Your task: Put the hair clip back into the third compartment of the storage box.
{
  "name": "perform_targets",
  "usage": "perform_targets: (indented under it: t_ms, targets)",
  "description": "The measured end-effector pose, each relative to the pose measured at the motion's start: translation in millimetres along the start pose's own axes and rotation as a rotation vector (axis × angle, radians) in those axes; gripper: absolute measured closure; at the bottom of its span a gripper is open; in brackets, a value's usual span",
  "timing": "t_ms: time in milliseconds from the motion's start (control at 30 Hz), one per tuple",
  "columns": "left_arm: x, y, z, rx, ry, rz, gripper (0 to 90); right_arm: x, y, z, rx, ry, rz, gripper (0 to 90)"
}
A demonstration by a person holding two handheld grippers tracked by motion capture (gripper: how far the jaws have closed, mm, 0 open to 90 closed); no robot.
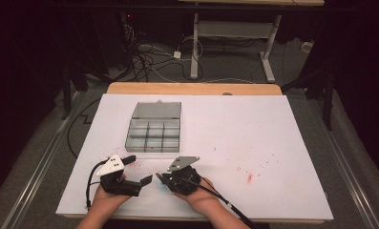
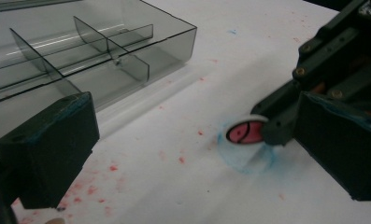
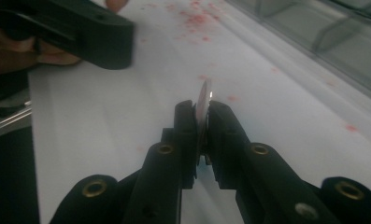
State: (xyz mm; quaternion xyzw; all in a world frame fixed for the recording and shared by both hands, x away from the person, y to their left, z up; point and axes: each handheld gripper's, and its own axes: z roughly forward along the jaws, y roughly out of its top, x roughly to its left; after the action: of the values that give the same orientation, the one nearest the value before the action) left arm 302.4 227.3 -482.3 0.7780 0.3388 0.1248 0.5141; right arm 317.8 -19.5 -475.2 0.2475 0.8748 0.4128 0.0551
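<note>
While the right gripper (image 3: 202, 116) pinches it edge-on, the thin disc (image 3: 204, 95) looks light, stiff and slippery, the left gripper (image 1: 144, 181) gaping at its nine o'clock.

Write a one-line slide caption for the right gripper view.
Right tongs pinch a thin disc edge-on above the stained white table.

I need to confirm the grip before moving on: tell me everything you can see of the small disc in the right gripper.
The disc is small, round and thin, like a coin or token, with a pale rim and a pink face crossed by dark lines. It stands on edge, pinched between the shut jaws of the right gripper, its upper edge poking out above them and catching light. It hangs just above the white table cover, over a faint blue smudge, near the clear compartment box.
</note>
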Motion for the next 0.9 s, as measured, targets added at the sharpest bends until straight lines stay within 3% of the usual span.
perform_targets:
  t_ms: [133,233,333,467,600,767,900]
  targets:
    - [1.6,0.7,-3.5,-0.010,0.016,0.005,2.0,9.4,5.4,13.7,0.038,0.006,-0.044,83.2]
    - [3.2,0.5,-4.2,-0.007,0.019,-0.003,3.9,7.3,3.4,19.7,0.059,-0.007,-0.040,81.1]
    - [5.2,0.1,-3.4,0.006,0.020,-0.017,4.1,4.4,2.4,19.9,0.048,0.022,-0.013,60.6]
    - [6.6,-0.3,-2.1,0.018,0.023,-0.028,8.6,-2.1,1.5,8.2,0.010,0.006,0.011,50.8]
    - [5.9,-0.3,1.4,0.036,0.024,-0.023,14.7,-18.1,-9.2,-14.2,-0.021,-0.060,0.036,43.0]
    - [4.7,3.9,5.3,0.054,0.009,-0.034,17.7,-42.7,-33.5,-47.5,-0.068,-0.165,0.108,27.2]
    - [2.2,7.7,10.1,0.068,0.038,-0.032,23.3,-55.3,-52.2,-73.8,-0.095,-0.255,0.150,14.9]
